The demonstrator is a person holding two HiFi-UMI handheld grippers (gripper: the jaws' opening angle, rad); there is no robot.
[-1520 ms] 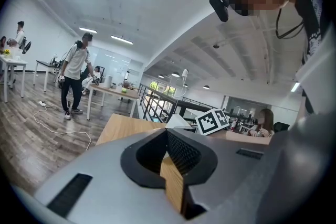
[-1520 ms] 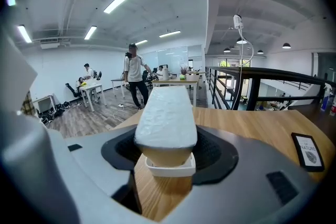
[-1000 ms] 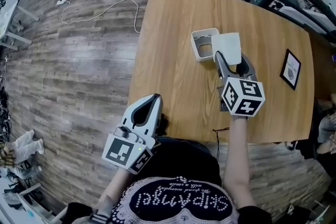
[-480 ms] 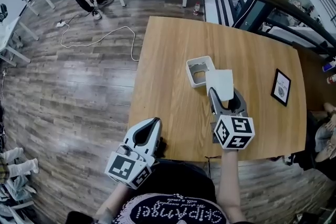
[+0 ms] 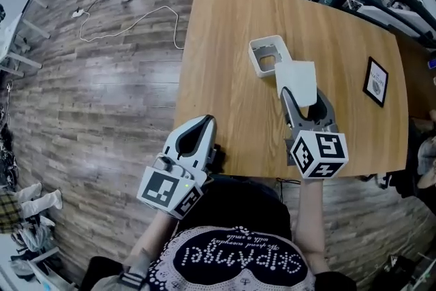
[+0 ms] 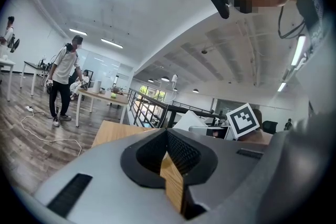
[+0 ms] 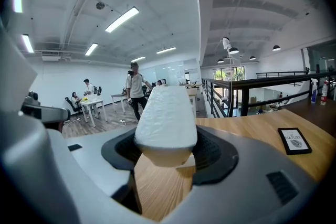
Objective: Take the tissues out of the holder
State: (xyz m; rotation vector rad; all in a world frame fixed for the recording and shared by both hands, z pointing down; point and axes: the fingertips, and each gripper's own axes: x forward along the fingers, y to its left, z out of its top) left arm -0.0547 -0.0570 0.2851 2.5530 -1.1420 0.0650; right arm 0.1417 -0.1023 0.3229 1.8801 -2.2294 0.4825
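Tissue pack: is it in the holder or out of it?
Out. The tissue pack is clamped between the right gripper's jaws, held outside the white holder.

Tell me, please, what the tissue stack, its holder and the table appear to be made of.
Tissue stack: soft white paper, matte, finely embossed surface. Holder: probably moulded plastic, smooth pale walls, rounded corners. Table: wood or wood-look laminate, light grain lines, low sheen; I cannot tell which.

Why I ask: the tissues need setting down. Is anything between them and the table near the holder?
Nothing visible. The right gripper holds the tissues beside the holder; the table around is bare.
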